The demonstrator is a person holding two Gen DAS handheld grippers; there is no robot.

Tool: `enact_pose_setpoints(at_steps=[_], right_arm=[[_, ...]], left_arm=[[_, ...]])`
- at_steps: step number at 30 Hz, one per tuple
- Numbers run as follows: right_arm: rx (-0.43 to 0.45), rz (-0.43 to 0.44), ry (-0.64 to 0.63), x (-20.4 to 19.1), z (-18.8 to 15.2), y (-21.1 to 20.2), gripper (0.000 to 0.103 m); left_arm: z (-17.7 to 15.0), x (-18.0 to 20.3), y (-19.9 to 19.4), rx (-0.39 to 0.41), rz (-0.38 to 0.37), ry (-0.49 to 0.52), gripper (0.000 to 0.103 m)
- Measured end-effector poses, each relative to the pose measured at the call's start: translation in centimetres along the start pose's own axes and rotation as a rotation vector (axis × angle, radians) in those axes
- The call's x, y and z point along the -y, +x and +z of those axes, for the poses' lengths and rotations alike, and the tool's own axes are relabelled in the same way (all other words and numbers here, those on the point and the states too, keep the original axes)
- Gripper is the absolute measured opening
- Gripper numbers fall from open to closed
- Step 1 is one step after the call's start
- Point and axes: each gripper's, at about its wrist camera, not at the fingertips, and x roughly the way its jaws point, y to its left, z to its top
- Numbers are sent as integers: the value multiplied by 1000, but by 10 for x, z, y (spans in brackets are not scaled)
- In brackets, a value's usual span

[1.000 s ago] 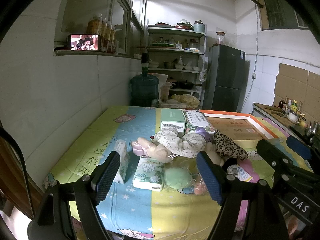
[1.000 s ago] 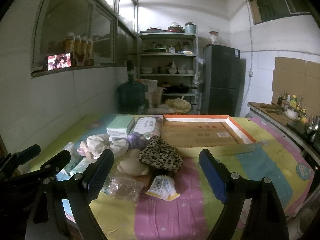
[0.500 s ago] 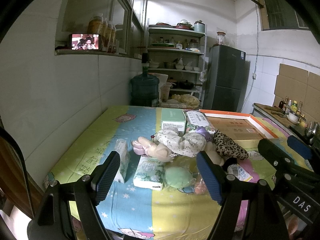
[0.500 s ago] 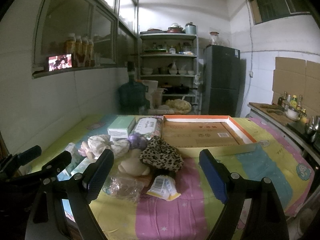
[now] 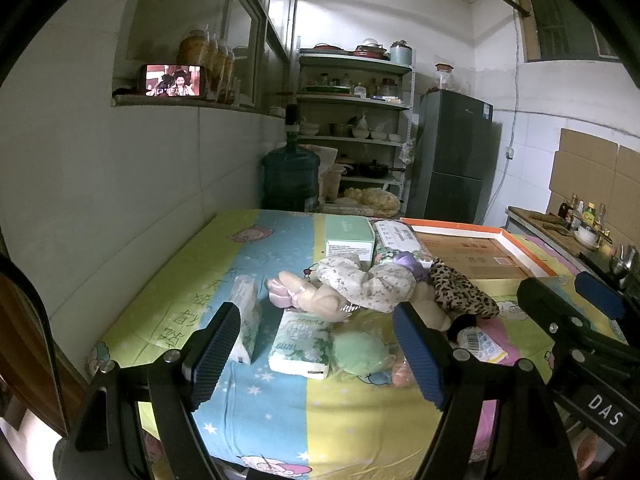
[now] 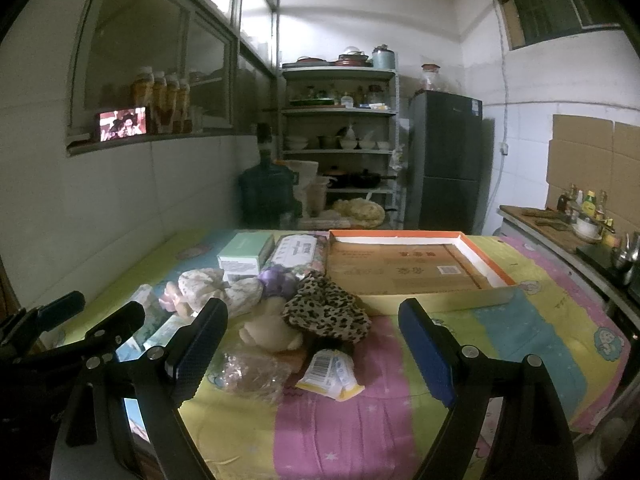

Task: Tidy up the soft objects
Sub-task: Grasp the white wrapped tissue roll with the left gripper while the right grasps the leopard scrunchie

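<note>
Soft pile sits mid-frame on the desk [image 5: 280, 408]: floral pouch [image 5: 368, 284], leopard cloth [image 6: 326, 312], cream plush [image 6: 270, 332], purple scrunchie [image 6: 276, 278], green ball [image 5: 358, 352] in clear wrap, tissue pack [image 5: 302, 340], second tissue pack [image 5: 248, 312] at left, barcode sachet [image 6: 332, 372] lower centre. Orange-rimmed tray [image 6: 486, 258] lies upper right of the pile, empty, probably the target. Risks: items overlap and touch, so a grab could drag a neighbour or snag the leopard cloth; clear wrap looks slippery; the plush half under cloth may pull out unevenly. Left gripper [image 5: 316, 354] released, fingers wide, nothing between them, pile just beyond the tips in centre frame. Right gripper [image 6: 312, 350] also released and empty, pile ahead between and past its fingers, tray further up right.
</note>
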Motion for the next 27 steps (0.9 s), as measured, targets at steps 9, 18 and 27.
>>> enact_pose_setpoints(at_steps=[9,18,27], right_arm=[[-4,2,-1,-1,0,1,88],[-60,7,-10,-9,-4,26,88],[-88,7,-52,4,-8,69,88]], left_arm=[[-10,-16,1,17,19,-26,79],[-22,-57,25,-1,10,-101,79],[-25,-76,69,-78,-17,-116,79]])
